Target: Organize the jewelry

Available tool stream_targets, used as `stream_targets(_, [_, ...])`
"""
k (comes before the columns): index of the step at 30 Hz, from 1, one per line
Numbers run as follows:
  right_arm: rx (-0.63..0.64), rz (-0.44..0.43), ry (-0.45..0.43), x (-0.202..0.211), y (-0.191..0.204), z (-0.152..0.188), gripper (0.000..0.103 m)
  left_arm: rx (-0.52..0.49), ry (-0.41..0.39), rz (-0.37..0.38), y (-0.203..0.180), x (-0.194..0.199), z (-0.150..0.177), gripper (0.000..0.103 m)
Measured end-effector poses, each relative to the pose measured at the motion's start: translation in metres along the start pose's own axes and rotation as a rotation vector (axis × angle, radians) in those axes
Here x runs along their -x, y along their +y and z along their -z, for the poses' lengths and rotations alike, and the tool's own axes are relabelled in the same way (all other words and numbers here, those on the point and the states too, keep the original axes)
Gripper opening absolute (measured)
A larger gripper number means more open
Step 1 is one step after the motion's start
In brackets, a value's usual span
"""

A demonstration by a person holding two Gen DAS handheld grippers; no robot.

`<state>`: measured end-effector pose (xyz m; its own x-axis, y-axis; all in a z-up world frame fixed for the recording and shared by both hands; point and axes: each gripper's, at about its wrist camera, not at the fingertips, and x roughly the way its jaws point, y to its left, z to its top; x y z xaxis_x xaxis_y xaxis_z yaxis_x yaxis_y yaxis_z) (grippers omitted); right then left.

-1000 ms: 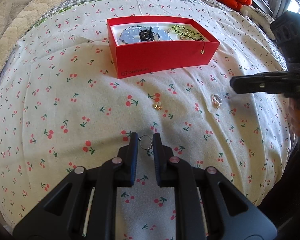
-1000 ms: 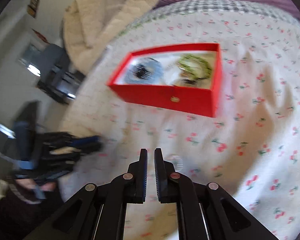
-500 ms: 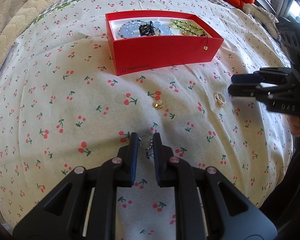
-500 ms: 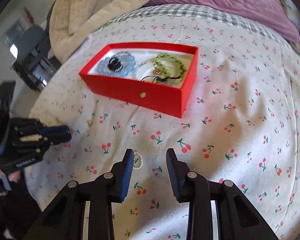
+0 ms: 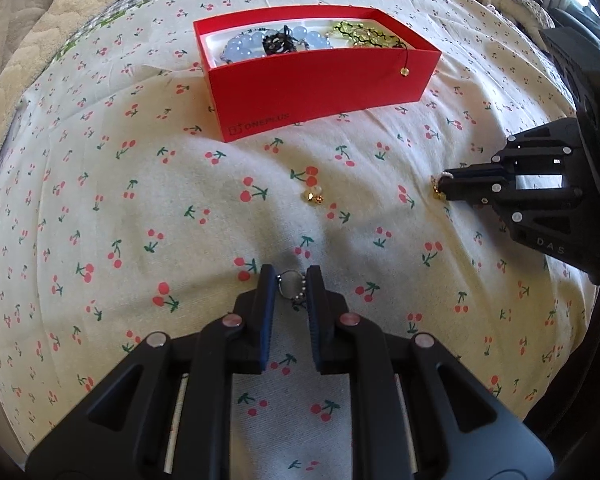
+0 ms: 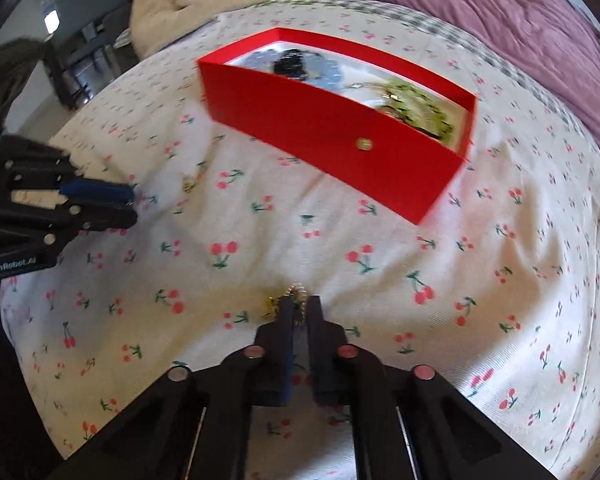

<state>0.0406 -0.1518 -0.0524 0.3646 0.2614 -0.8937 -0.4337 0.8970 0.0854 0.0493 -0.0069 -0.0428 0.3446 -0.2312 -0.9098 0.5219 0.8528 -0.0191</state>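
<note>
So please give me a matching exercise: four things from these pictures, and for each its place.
Things:
1. blue beads
2. silver ring
3. gold ring
4. earring

Places:
A. in the right tongs
B. loose on the sheet
C. in the red box
D. in the left tongs

Pairs: 1-C, 2-D, 3-A, 4-B

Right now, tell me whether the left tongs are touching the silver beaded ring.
Touching. The left wrist view shows the left tongs with both pads pressed against the silver beaded ring, no gap on either side.
</note>
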Motion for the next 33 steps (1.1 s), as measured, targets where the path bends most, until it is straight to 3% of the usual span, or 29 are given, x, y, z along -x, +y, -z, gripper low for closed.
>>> stream_targets(12, [-0.149, -0.137, -0.099, 0.045, -0.017, 0.001, 0.003, -0.057, 0.001, 0.006, -0.004, 0.004, 0.008, 0.026])
stream_targets(24, [-0.198, -0.152, -0.137, 0.062, -0.030, -0.005, 0.003, -0.013, -0.003, 0.004, 0.001, 0.006, 0.004, 0.020])
stream_targets(33, [-0.239, -0.143, -0.180, 0.075, -0.041, -0.017, 0.003, 0.052, -0.088, 0.004, 0.008, 0.030, -0.021, 0.020])
